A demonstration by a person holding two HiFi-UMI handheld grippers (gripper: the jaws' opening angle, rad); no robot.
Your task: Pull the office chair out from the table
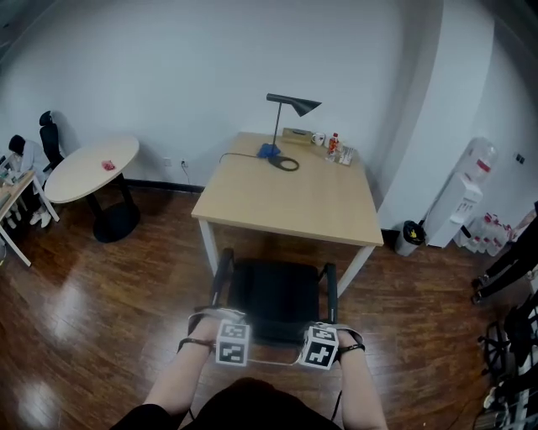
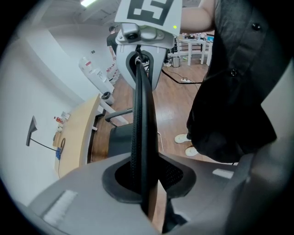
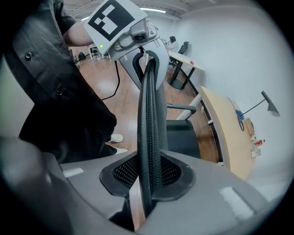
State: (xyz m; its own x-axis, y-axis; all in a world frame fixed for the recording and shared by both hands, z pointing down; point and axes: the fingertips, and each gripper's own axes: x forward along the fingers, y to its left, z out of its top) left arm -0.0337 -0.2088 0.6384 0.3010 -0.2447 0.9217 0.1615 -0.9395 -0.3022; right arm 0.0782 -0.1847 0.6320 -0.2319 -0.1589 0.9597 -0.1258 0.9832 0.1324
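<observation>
Clamping the backrest rim (image 2: 140,114) of the office chair (image 1: 277,290), the left hand-held gripper (image 2: 142,183) and right hand-held gripper (image 3: 149,176) grip its stiff frame (the mesh (image 3: 155,137) would probably give). It should roll lightly away from the bench (image 1: 294,201).

Floor (image 1: 92,294): glossy dark wood planks, soft reflections. Walls (image 1: 168,59): plain white, dark skirting (image 1: 155,183). Far left: round light-topped table (image 1: 88,166) on a black pedestal, what looks like a black high-backed chair (image 1: 50,138) behind it. Right: white water dispenser (image 1: 458,201) against the wall, small dark bin (image 1: 409,238) just beside it. Ceiling strip light (image 3: 151,9) lit.
</observation>
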